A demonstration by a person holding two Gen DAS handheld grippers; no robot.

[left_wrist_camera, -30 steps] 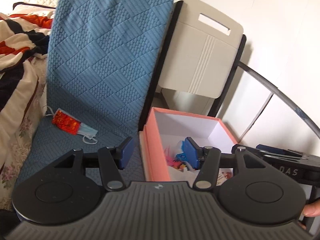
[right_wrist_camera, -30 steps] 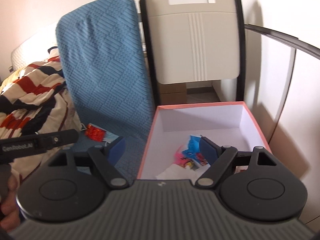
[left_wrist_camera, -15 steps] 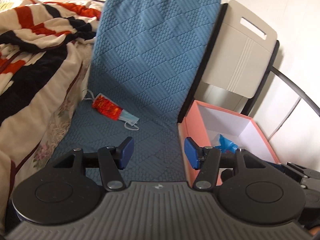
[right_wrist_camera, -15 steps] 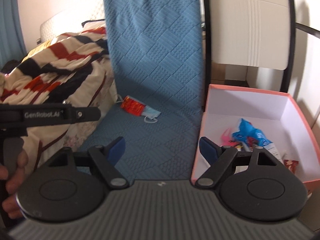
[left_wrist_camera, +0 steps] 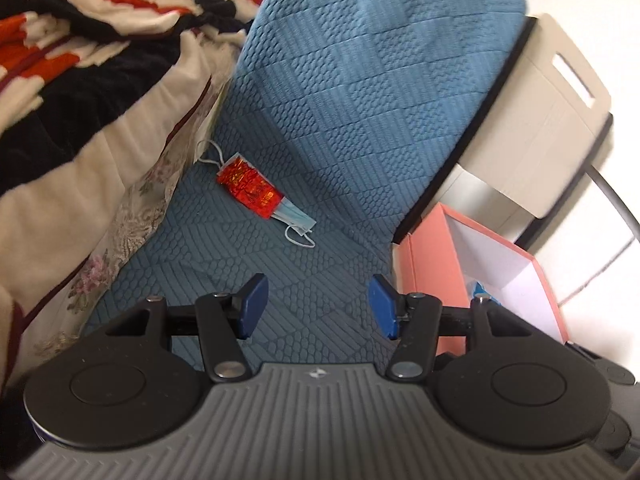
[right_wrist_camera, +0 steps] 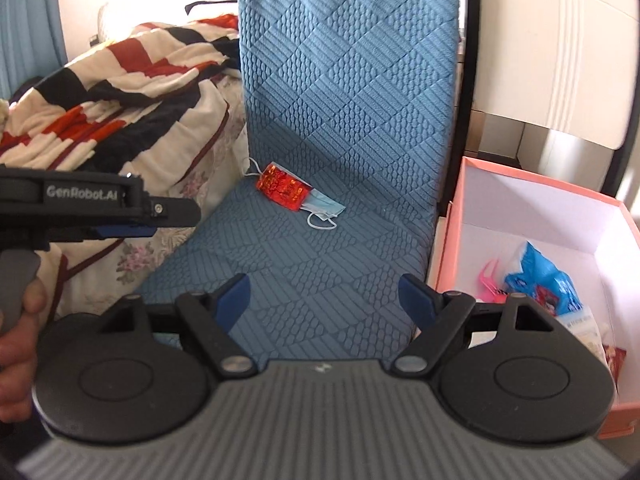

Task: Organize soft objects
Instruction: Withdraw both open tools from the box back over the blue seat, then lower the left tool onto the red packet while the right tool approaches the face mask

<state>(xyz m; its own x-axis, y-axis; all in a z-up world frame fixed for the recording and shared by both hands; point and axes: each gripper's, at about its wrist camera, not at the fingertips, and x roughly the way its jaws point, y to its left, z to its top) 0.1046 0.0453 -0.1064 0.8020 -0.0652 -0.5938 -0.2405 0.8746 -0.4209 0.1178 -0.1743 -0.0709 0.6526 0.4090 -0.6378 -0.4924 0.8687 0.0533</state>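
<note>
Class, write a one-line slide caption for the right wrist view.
Open right gripper faces a face mask on the blue chair cushion, pink box alongside.

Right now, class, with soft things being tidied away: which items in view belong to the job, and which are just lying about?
Part of the job:
- face mask with red packet on it, lying on the blue seat
- pink box, already holding packets
- left claw and right claw, both open and empty

Just lying about:
- striped blanket
- white chair back

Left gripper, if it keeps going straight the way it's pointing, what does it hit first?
Probably the blue quilted seat cover: the open left gripper points down at bare fabric, short of the red packet and face mask. Depth is unclear.
</note>
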